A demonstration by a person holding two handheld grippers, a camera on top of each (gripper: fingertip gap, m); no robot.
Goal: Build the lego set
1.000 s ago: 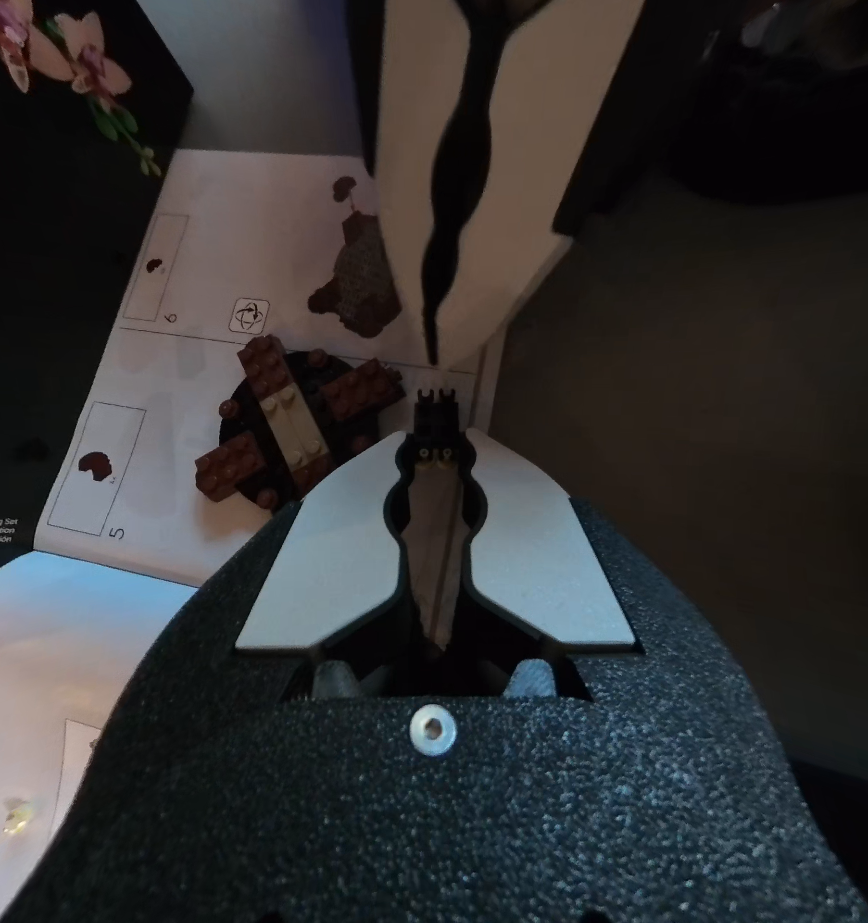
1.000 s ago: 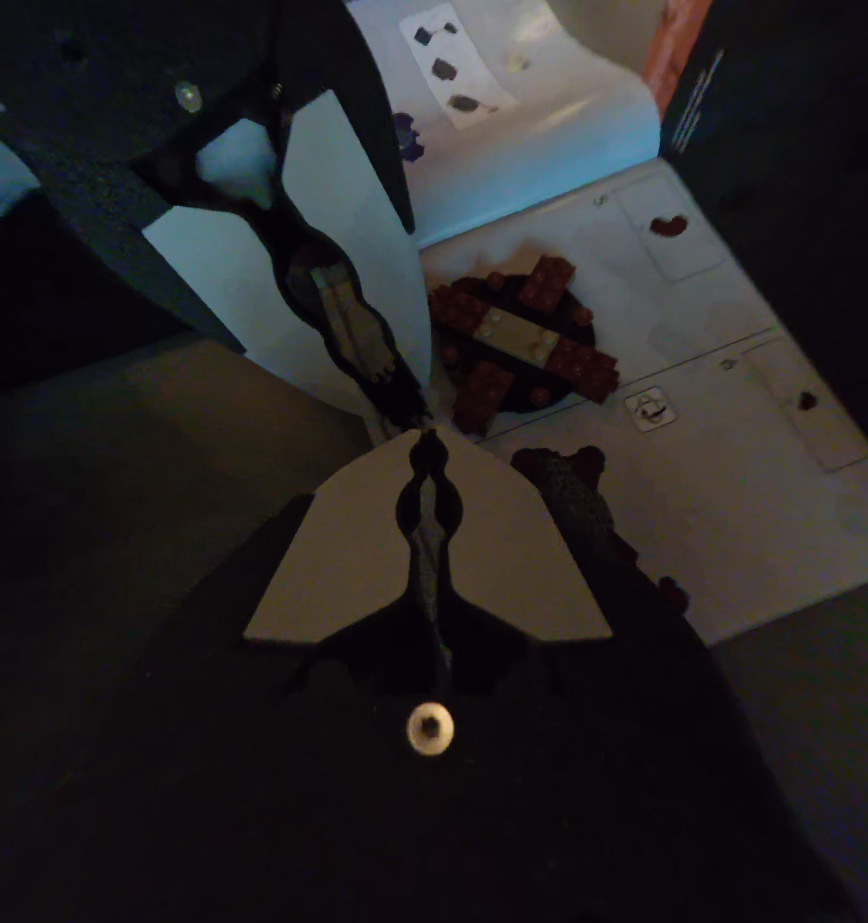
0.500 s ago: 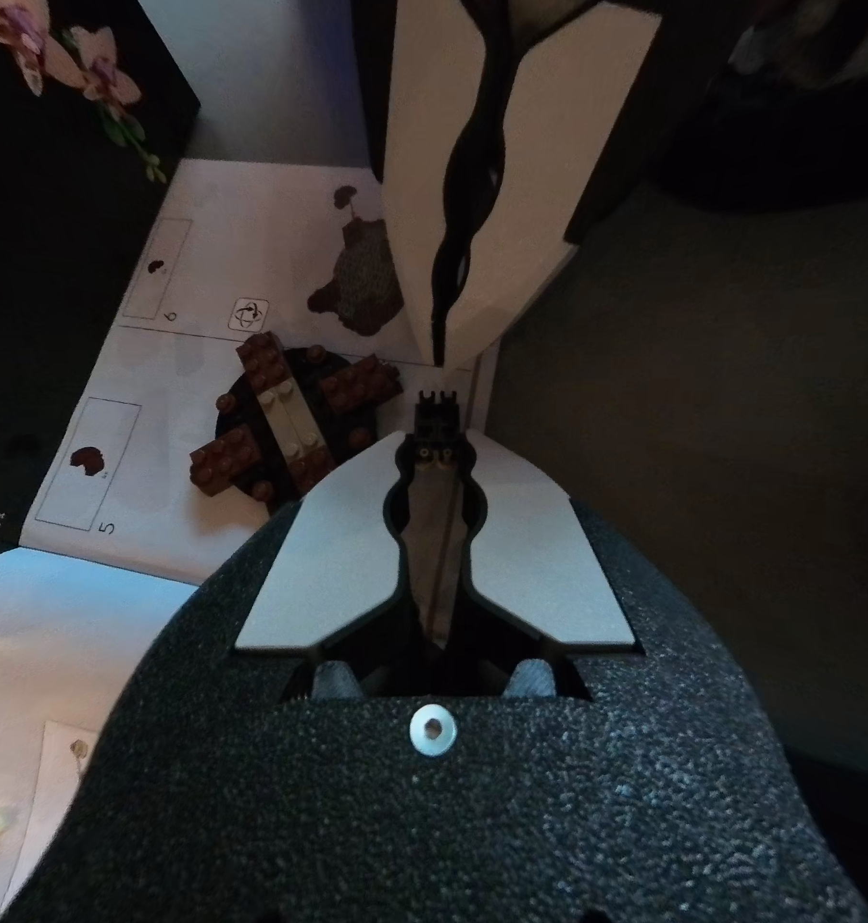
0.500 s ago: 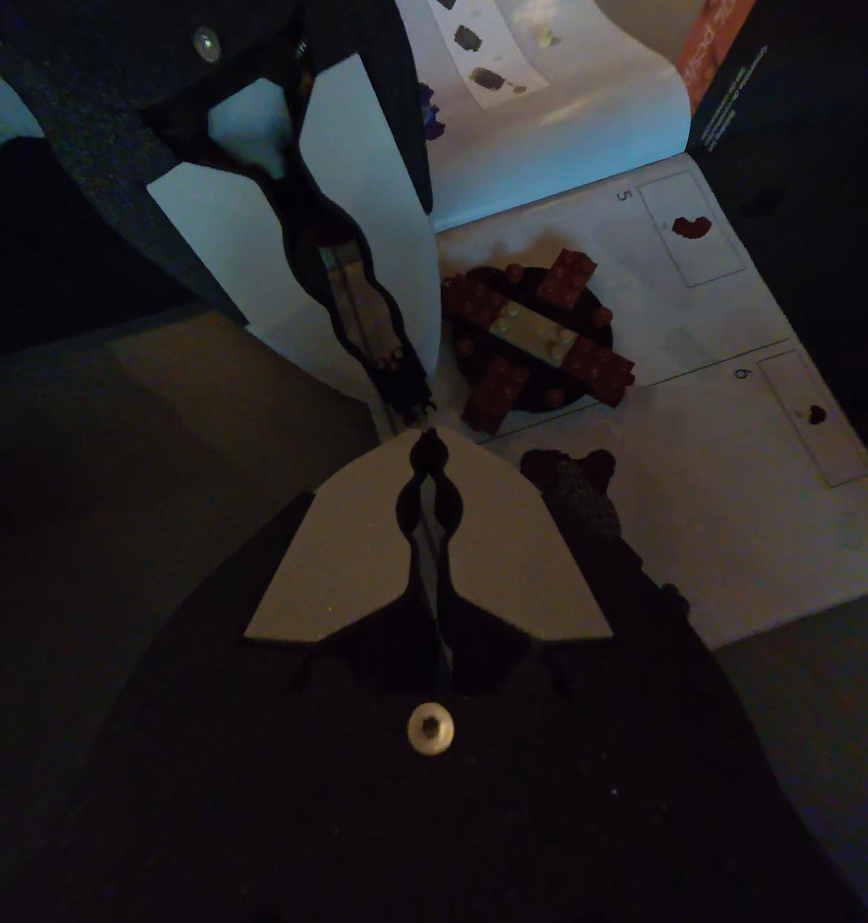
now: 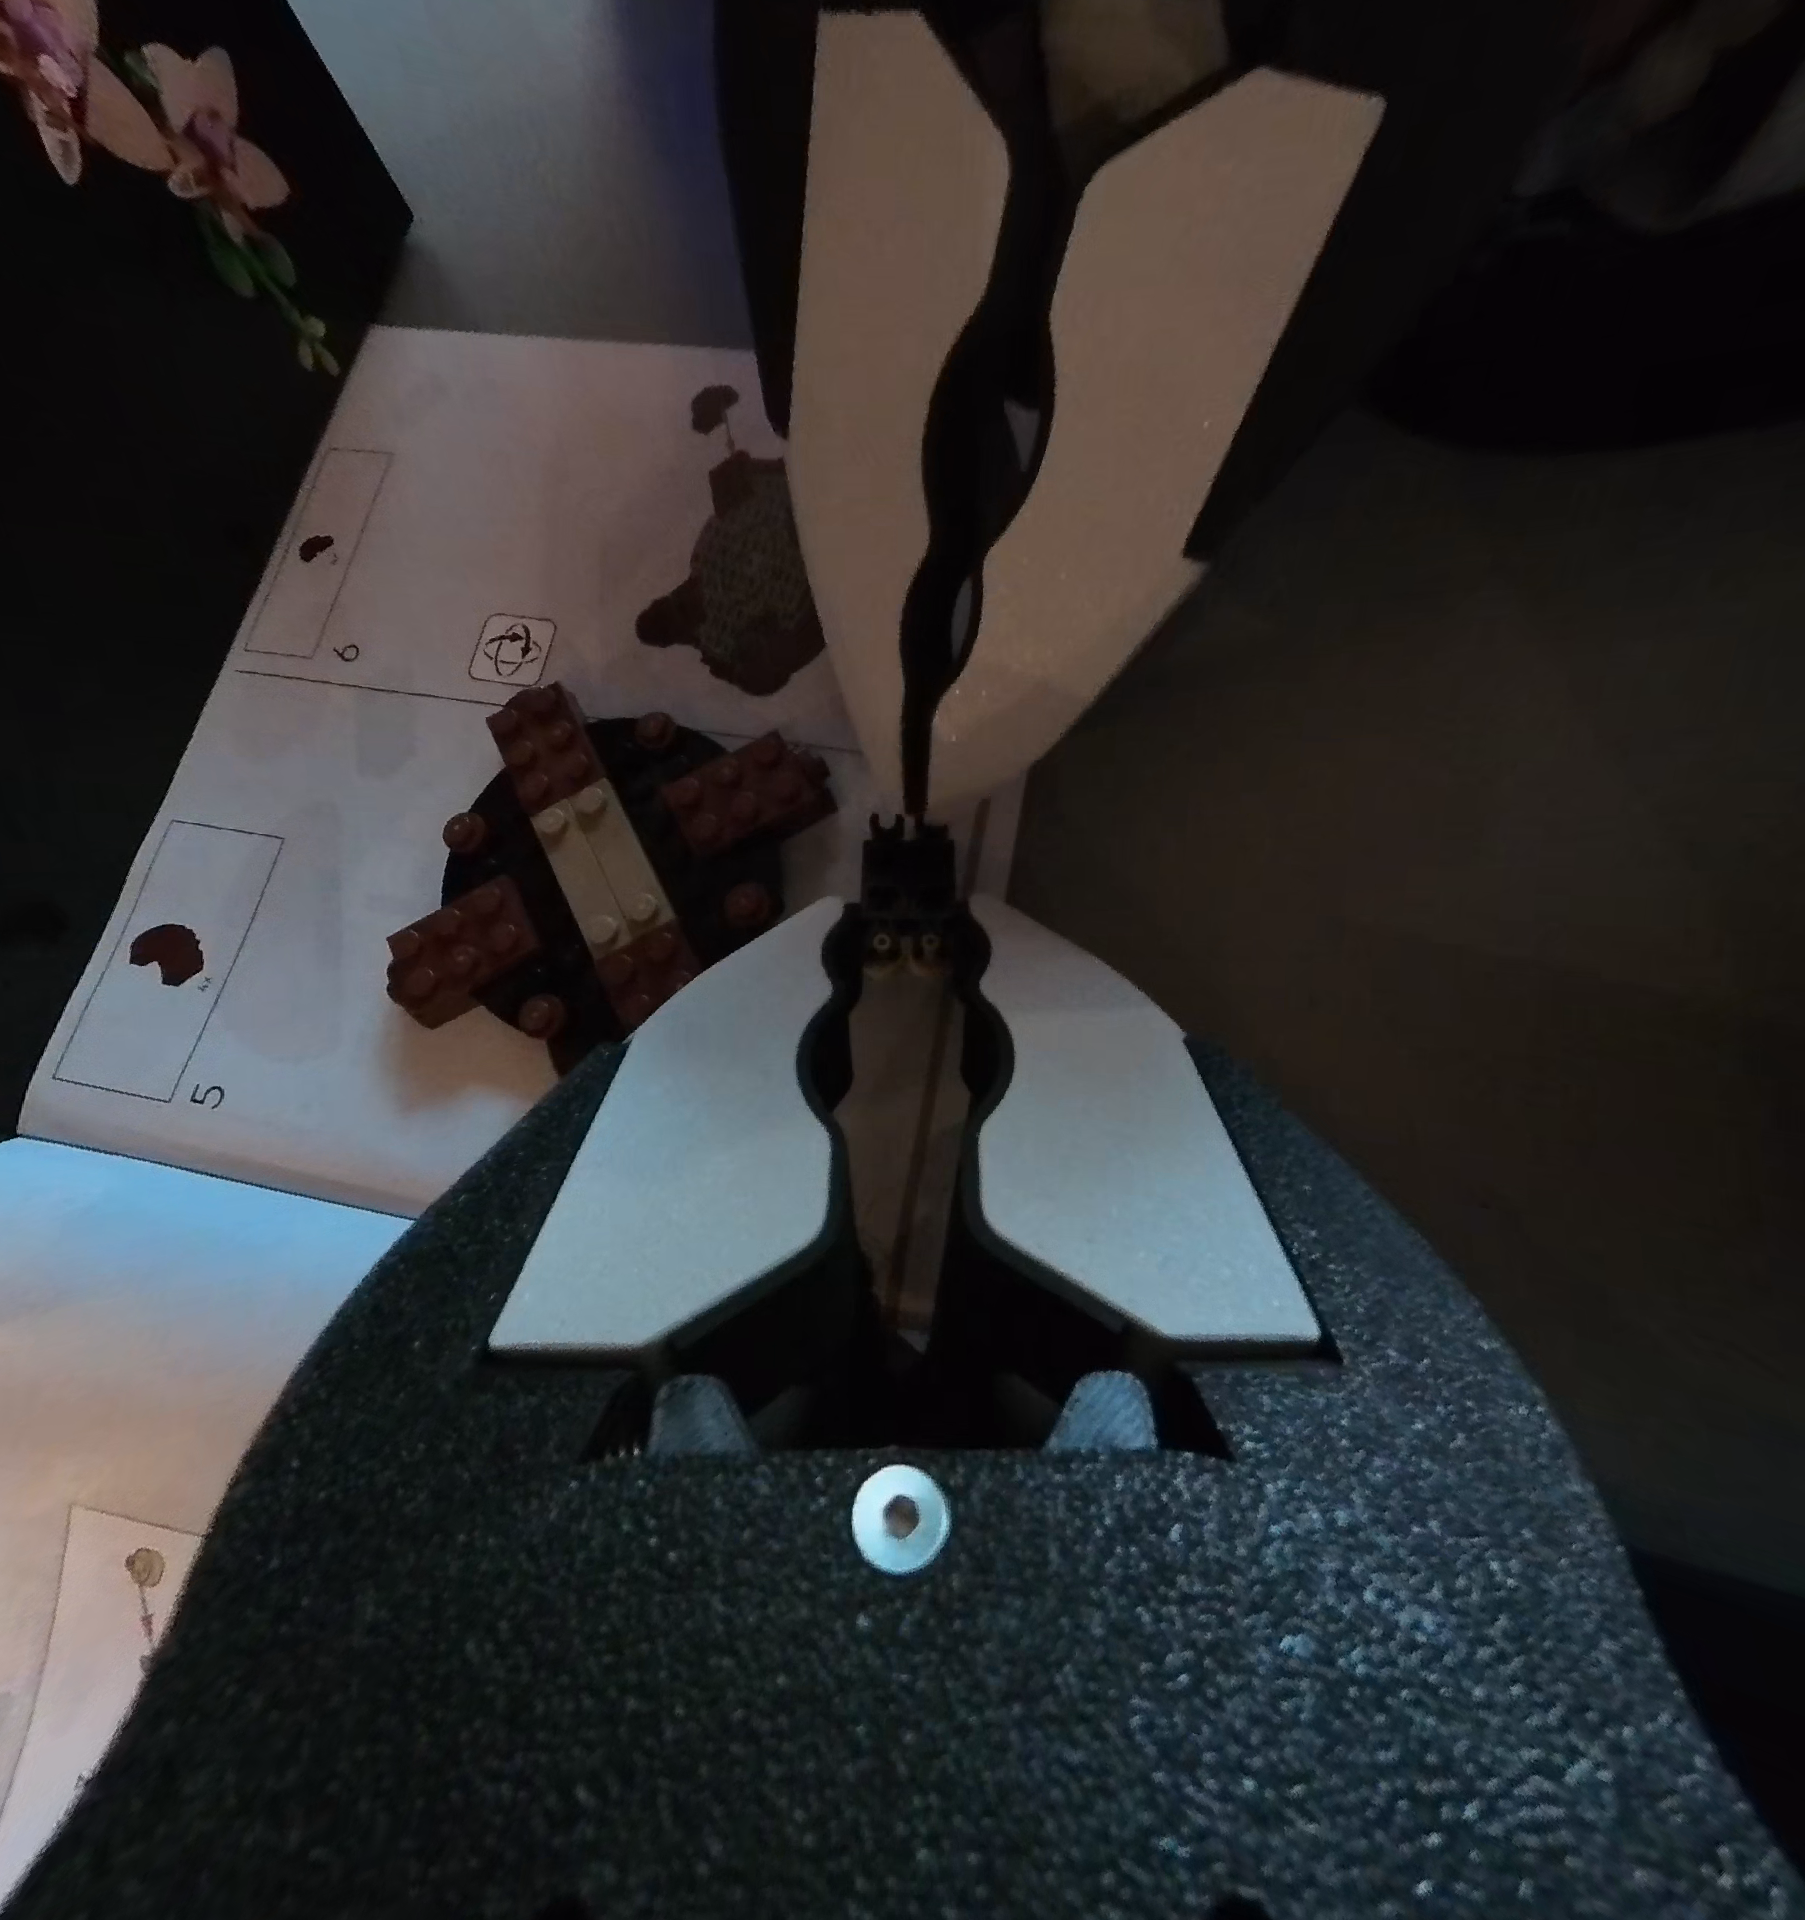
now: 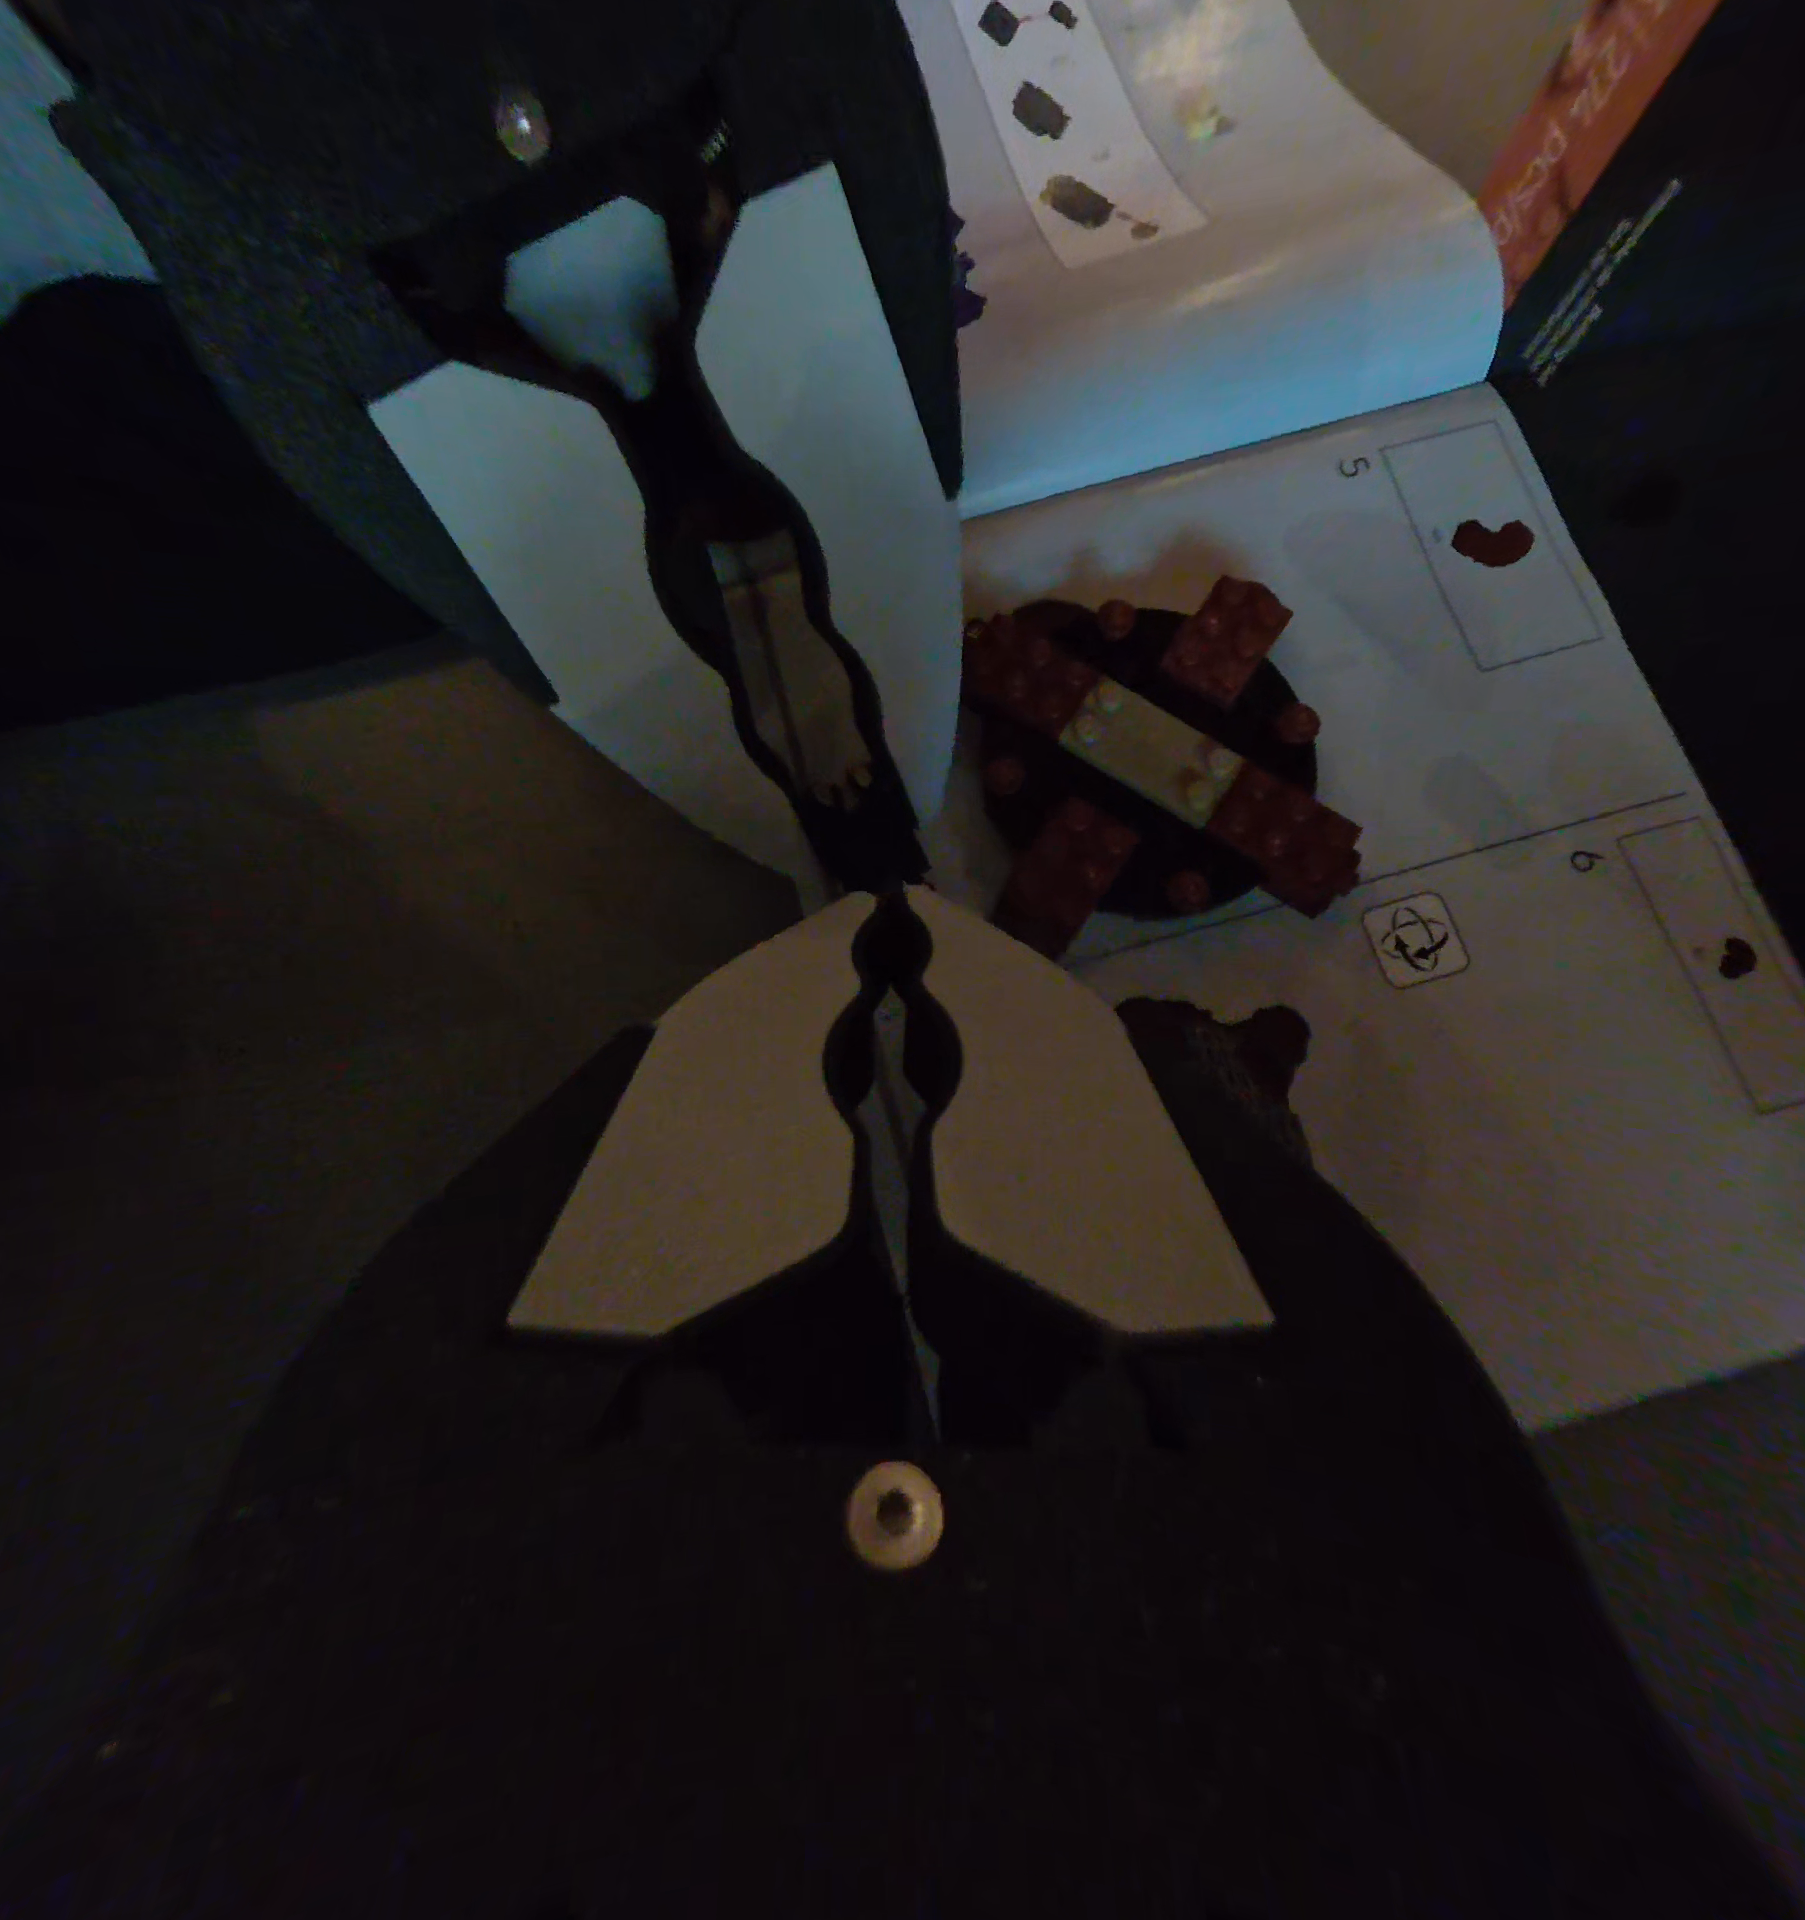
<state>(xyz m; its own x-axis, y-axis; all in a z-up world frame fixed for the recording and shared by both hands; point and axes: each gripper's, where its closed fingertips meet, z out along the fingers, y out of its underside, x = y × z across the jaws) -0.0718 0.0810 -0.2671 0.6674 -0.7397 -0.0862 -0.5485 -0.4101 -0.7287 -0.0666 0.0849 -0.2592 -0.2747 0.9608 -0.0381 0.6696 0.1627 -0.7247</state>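
Observation:
My left gripper (image 5: 908,920) is shut on a small black brick piece (image 5: 908,868) that sticks out past its fingertips. My right gripper (image 5: 910,798) comes in from the top, shut, and its tips meet the far end of that piece. In the right wrist view my right gripper (image 6: 890,912) is shut, tip to tip with the left gripper (image 6: 870,831) and the black piece (image 6: 870,850). To the left lies a round black plate with brown bricks and tan plates (image 5: 597,883), also seen in the right wrist view (image 6: 1158,748). Neither gripper touches it.
The brick assembly lies on an open instruction booklet (image 5: 524,499). A dark box with printed orchid flowers (image 5: 98,436) lies at the left. A dark grey tabletop (image 5: 1449,935) spreads to the right. An orange and black box (image 6: 1604,187) lies past the booklet. Left and right tips are no more than a few centimetres apart.
My right gripper has closed the small gap to the black piece and its tips now meet the piece's end. My left gripper has kept its hold on the piece.

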